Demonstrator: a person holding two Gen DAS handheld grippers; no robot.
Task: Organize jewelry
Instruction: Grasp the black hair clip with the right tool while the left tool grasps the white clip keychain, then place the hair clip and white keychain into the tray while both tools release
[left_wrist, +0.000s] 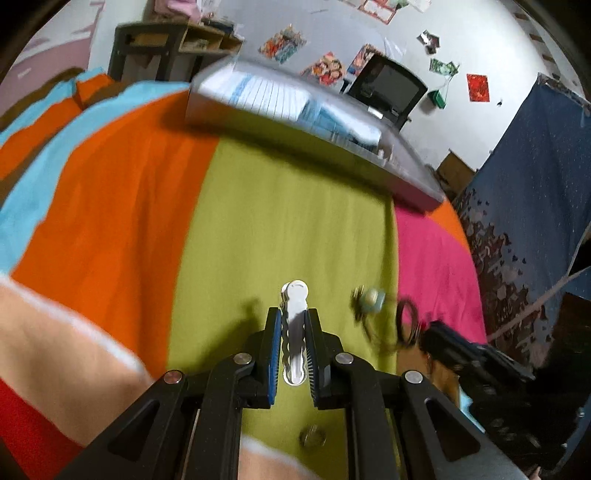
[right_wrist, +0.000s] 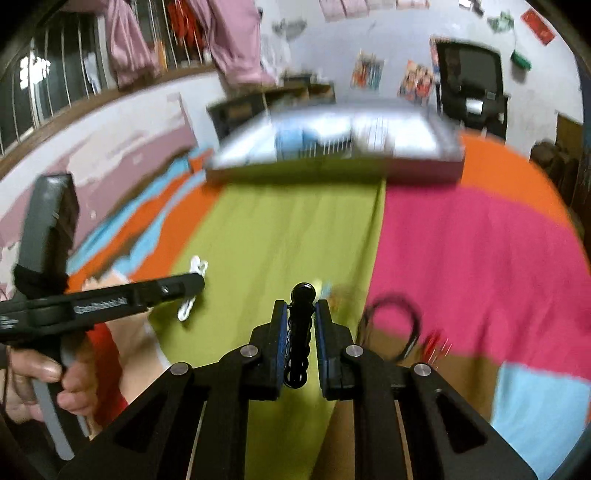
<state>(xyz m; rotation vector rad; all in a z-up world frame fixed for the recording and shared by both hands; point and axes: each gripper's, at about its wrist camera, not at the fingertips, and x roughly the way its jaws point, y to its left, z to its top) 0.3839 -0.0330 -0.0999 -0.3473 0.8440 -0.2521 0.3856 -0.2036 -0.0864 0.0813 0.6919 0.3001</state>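
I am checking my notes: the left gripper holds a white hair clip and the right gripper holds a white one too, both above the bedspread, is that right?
Not quite. The right gripper holds a black clip, as the right wrist view shows. The left gripper does hold a white clip, and both are above the bedspread.

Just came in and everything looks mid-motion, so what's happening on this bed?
A person is sorting hair accessories with a handheld claw in each hand. The left claw is shut on a white hair clip, and the right claw is shut on a black hair clip. Both hover over the colourful bedsheet, facing a grey organizer tray ahead. A black hair tie lies on the sheet.
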